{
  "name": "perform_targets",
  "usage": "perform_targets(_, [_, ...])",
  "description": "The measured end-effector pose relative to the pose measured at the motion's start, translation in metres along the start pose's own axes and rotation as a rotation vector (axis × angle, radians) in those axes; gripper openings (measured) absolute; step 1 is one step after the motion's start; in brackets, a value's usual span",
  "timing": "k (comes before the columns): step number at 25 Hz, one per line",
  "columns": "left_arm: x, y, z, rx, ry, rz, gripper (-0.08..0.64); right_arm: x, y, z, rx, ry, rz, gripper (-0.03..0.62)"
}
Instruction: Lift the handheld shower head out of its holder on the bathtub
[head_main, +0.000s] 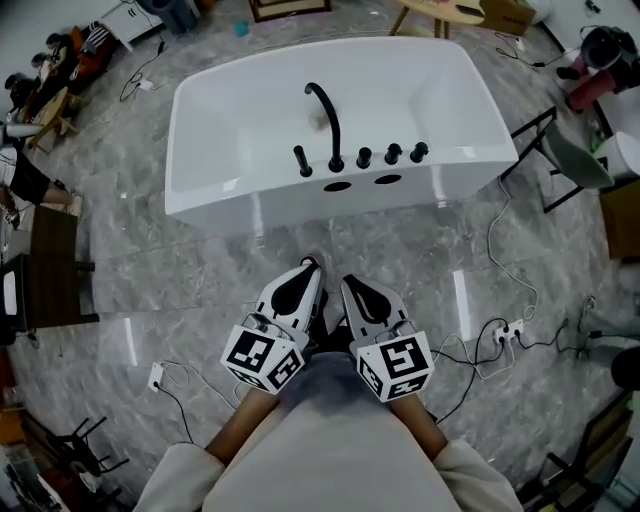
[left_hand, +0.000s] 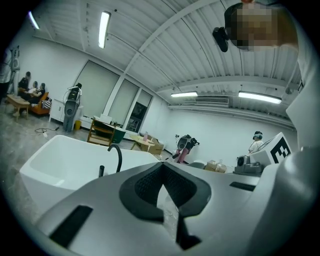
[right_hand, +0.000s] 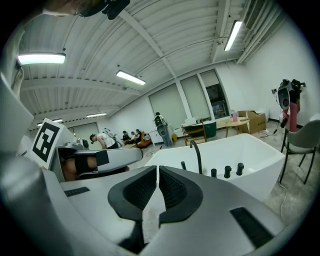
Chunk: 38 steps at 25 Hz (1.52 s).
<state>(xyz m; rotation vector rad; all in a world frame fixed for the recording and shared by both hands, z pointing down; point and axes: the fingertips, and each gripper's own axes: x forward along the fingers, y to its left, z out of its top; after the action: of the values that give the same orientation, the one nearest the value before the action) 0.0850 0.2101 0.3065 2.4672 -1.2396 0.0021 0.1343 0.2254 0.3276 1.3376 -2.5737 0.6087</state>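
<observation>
The handheld shower head (head_main: 302, 161) stands upright in its holder on the near rim of the white bathtub (head_main: 230, 90). Its long axis runs vertical and its slim black body points straight up. It sits just left of the curved black spout (head_main: 325, 110). Three black knobs (head_main: 393, 153) line the same rim to the spout's right.

Both grippers are held low and close to the person's body, side by side over the grey marbled floor (head_main: 200, 260), well short of the tub's near wall. The left gripper (head_main: 307, 266) aims forward toward the tub and dips only slightly. Its jaws are clenched together with nothing between them. The right gripper (head_main: 351, 283) lies just beside it, tilted a little more downward and angled slightly inward. Its pads are pressed nearly flush and it is likewise empty. The person's forearms run back from each marker cube toward the bottom edge of the head view.
</observation>
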Motion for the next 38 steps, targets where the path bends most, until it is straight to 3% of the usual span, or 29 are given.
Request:
perform_targets(13, [0.071,0.069,0.030,-0.060,0.038,-0.041,-0.003,0.086,-0.033,0.044,-0.016,0.027,0.011,0.019])
perform_targets(21, [0.109,0.119,0.052,-0.086,0.048,-0.078,-0.003,0.139,-0.055,0.071,0.009,0.029,-0.038,0.019])
perform_targets(38, [0.137,0.222,0.089,-0.004,0.023,-0.154,-0.003,0.252,-0.043,0.109,-0.052,0.022,-0.105,0.018])
